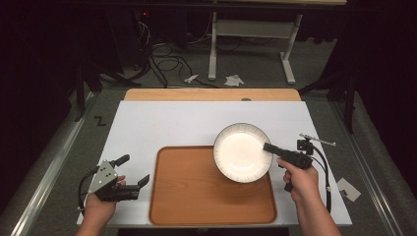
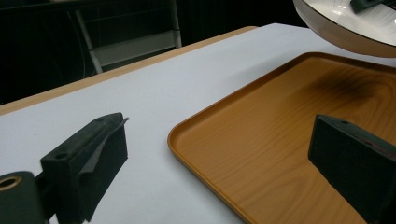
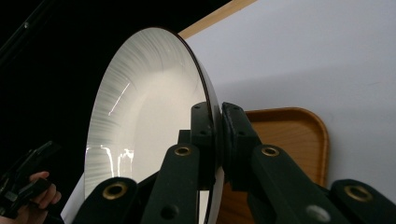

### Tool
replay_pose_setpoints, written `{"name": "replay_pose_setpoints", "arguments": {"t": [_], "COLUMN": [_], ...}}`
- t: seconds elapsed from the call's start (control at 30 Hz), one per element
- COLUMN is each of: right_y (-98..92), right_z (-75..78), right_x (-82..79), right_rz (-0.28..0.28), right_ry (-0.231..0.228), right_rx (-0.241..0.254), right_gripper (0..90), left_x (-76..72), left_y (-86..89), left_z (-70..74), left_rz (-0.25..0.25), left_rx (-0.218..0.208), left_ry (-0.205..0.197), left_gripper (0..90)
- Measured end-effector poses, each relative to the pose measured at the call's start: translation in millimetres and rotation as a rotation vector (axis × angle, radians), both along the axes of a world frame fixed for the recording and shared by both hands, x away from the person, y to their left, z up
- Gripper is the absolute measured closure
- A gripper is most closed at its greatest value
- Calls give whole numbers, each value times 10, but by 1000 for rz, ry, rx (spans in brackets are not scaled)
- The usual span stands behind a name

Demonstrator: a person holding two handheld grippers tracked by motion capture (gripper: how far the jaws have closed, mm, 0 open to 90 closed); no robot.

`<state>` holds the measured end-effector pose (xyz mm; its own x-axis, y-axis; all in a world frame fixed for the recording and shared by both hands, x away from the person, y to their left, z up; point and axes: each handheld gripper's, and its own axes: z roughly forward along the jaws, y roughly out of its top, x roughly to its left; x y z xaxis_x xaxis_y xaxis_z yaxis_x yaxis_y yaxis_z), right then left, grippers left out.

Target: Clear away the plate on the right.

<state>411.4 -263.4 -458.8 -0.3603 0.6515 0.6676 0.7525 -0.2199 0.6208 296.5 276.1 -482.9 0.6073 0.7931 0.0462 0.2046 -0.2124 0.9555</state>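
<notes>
We find the plate held over the far right corner of the tray, apparently clear of it. We advise keeping it level and lowering squarely. The right claw is clamped on its rim; the left claw stands apart, empty, above the worktop.

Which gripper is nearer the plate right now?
Right. The right gripper is clamped on the plate's rim above the tray; the left gripper sits open beyond the tray's left edge.
</notes>
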Motion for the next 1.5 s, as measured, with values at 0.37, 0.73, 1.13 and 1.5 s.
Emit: {"name": "replay_pose_setpoints", "arguments": {"t": [0.37,0.73,1.13,1.5], "right_y": [307,581,682,787], "right_z": [12,-1,-39,-107], "right_x": [43,38,-29,-47], "right_rz": [71,118,146,175], "right_ry": [16,3,-1,12], "right_rx": [-41,-45,-52,-98], "right_gripper": [856,856,855,855], "left_x": [-7,-12,1,2], "left_y": [20,24,4,12], "left_z": [5,6,-1,4], "left_rz": [7,6,-3,-4], "left_rx": [-6,-12,-5,-8], "left_ry": [-2,-3,1,-1], "left_gripper": [54,54,54,53]}}
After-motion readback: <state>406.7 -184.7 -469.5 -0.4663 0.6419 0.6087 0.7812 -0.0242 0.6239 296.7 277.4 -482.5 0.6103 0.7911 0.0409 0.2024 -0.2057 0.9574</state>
